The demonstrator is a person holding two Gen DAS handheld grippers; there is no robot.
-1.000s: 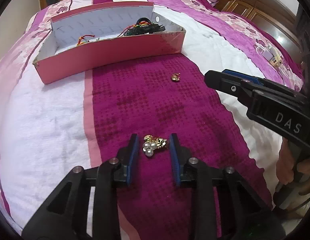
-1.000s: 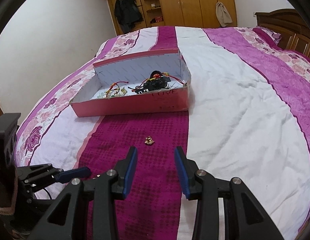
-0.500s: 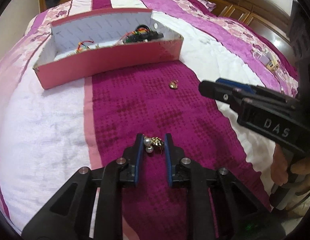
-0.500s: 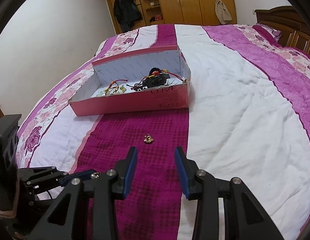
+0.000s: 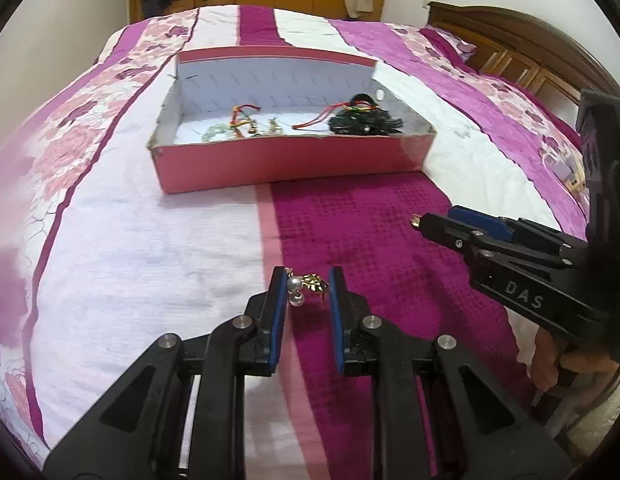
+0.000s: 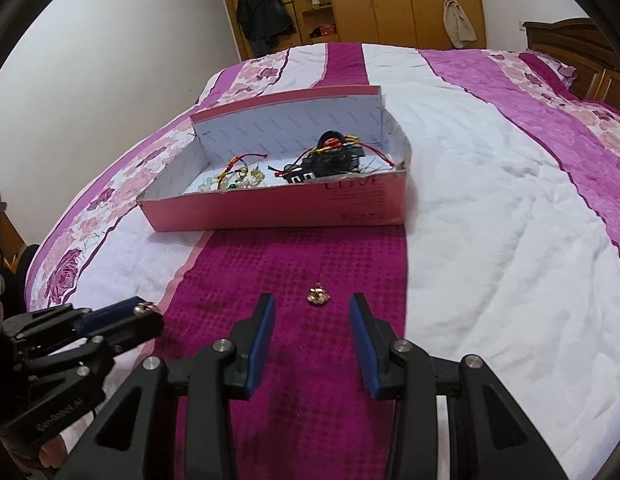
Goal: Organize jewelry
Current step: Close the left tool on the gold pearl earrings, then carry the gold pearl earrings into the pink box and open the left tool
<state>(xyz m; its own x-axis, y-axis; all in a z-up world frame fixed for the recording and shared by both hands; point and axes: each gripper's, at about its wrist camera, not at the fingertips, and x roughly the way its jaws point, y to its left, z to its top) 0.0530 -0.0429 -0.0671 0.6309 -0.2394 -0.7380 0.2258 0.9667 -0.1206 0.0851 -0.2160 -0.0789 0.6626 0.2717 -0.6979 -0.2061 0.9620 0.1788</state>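
Observation:
My left gripper is shut on a gold earring with pearls, held just above the maroon stripe of the bedspread, one pearl dangling below. In the right wrist view the left gripper sits at lower left with a pearl at its tip. My right gripper is open, low over the maroon stripe. A small gold earring lies on the cloth just ahead of its fingertips, touching neither. From the left wrist view the right gripper comes in from the right. The pink box stands beyond, open.
The pink box holds a black tassel piece, red cords and beads. The bedspread is white with pink and maroon stripes. A wooden headboard stands at right, a wardrobe at the far wall.
The left jaws closed on the pearl earring and lifted it off the cloth, swinging toward the box. The right gripper crept forward, closer to the small gold earring.

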